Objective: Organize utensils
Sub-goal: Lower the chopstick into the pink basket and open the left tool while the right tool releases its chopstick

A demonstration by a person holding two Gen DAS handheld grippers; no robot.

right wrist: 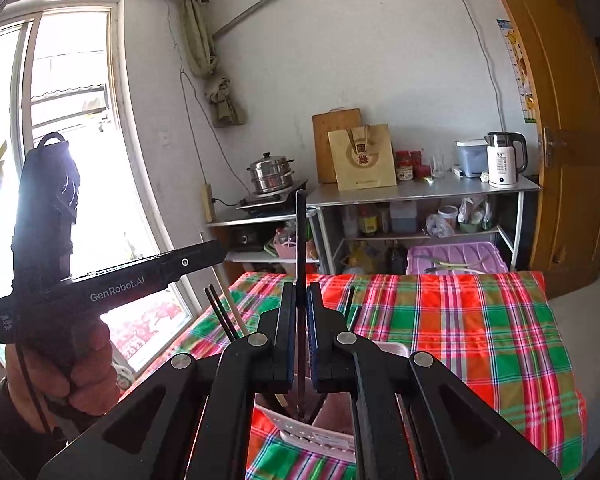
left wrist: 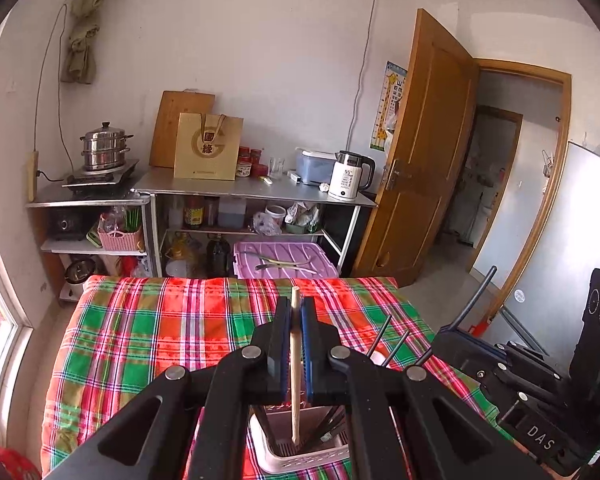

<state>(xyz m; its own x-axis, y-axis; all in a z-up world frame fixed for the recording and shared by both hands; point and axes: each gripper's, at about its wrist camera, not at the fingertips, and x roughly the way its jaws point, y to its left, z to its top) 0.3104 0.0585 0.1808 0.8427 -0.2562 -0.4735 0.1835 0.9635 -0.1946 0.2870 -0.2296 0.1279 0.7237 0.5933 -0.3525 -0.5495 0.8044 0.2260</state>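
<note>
Wooden chopstick [left wrist: 295,364] stands upright, clenched between the pads of the left tool [left wrist: 296,344], lower tip hanging just above the pink utensil basket [left wrist: 300,460] directly below. Right tool [right wrist: 300,336] likewise grips a black chopstick [right wrist: 301,280] vertically, tip reaching down into the same basket [right wrist: 320,436]. Held upright probably so each drops straight into the holder. More dark chopsticks [left wrist: 394,346] already stand inside, beside the left tool. Basket sits on the plaid-covered counter [left wrist: 140,328]. A hand [right wrist: 60,364] holds the left device.
</note>
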